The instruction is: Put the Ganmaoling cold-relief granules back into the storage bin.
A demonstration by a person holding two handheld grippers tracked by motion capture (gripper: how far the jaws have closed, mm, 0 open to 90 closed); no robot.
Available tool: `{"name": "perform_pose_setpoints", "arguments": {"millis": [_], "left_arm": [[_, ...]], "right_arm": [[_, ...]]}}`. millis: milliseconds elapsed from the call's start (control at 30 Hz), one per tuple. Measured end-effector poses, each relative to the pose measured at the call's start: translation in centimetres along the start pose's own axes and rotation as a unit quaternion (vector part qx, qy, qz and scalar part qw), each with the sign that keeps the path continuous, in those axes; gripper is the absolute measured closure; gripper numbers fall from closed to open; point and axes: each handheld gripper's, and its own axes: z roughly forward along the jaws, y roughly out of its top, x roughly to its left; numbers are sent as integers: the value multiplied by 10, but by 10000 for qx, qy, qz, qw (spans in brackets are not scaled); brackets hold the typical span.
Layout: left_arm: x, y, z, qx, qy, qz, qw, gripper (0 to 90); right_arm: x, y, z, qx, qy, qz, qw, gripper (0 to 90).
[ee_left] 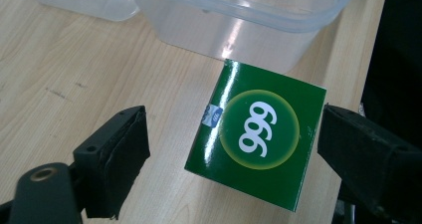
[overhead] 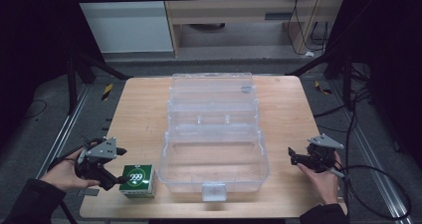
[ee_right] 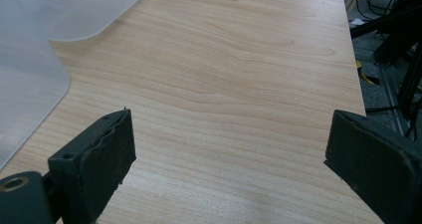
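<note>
Between left claw (ee_left: 229, 149) jaws lies green box (ee_left: 256, 139), ungripped.

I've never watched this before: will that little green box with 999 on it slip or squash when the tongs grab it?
The green box looks like thin glossy card, so it is probably light and may dent under a hard squeeze. Its shiny faces could slide a little against the left tongs, which are open around it. Flat sides should stop it rolling.

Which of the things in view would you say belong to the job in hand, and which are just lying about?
Likely in the job:
green box, between the open left gripper jaws
clear plastic case, lid open
right gripper, open over bare wooden table

Just about:
cables
yellow-black markers on the floor
</note>
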Motion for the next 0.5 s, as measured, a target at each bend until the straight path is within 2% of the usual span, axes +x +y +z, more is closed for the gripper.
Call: {"name": "perform_pose_setpoints", "arguments": {"millis": [300, 400, 500], "left_arm": [[-5, 5, 7, 244, -230, 279, 9990, 93], [-7, 7, 12, 405, -394, 402, 9976, 86], [-8, 7, 15, 453, -463, 477, 9968, 79]], "right_arm": [[0, 0, 1, 32, 16, -3, 10000, 52], [0, -1, 1, 71, 22, 1, 10000, 49], [1, -1, 2, 86, 24, 7, 10000, 46]]}}
